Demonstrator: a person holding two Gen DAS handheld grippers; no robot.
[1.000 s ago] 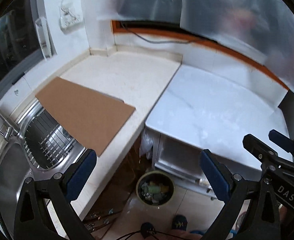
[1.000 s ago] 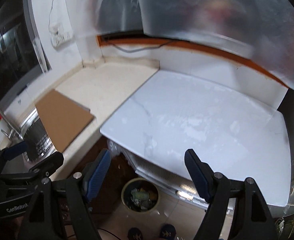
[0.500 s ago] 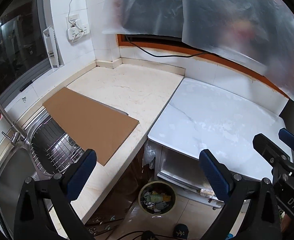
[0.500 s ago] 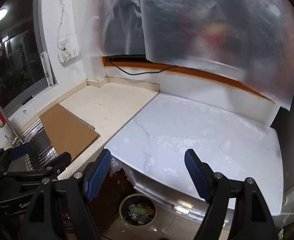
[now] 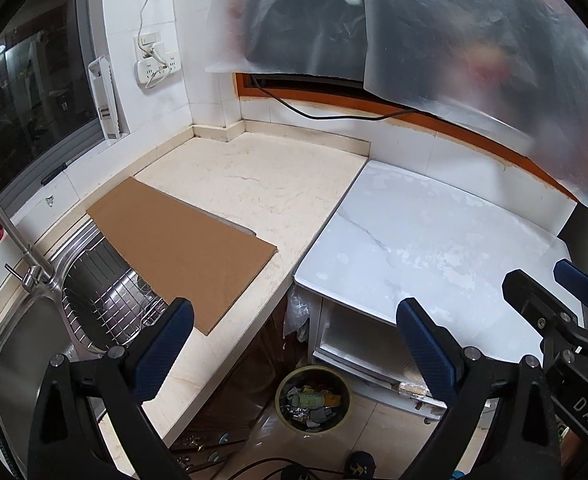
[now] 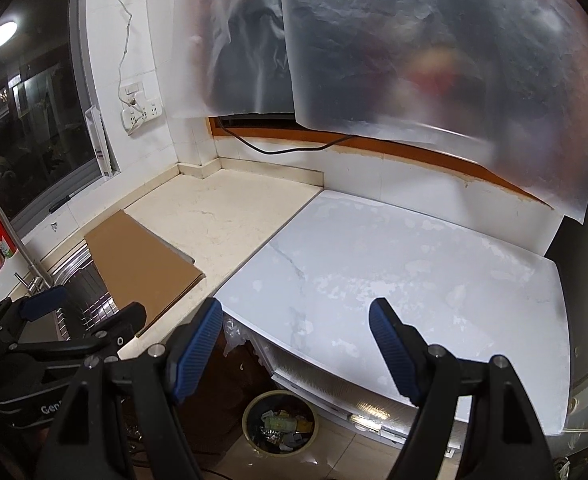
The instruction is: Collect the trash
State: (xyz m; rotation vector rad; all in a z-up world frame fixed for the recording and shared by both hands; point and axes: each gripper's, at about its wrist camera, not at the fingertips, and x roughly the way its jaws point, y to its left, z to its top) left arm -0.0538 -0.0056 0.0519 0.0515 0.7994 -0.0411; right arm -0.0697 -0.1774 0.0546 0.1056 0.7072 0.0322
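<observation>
A round trash bin [image 5: 313, 399] full of wrappers stands on the floor under the counter edge; it also shows in the right wrist view [image 6: 279, 423]. My left gripper [image 5: 294, 340] is open and empty, held high above the bin and counter edge. My right gripper [image 6: 296, 344] is open and empty, above the white slab's front edge. The right gripper [image 5: 566, 292] shows at the right of the left wrist view, and the left gripper [image 6: 81, 310] at the lower left of the right wrist view. No loose trash shows on the counters.
A brown cardboard sheet [image 5: 181, 244] lies on the beige counter [image 5: 261, 184], overhanging a steel sink with a wire rack [image 5: 109, 304] and a tap [image 5: 17, 240]. A white marble slab [image 5: 426, 240] lies to the right. Plastic sheets [image 5: 454, 40] hang over the window.
Both grippers have risen and pulled back from the counter, so the wall, sockets and hanging plastic show more. Both stay open and empty.
</observation>
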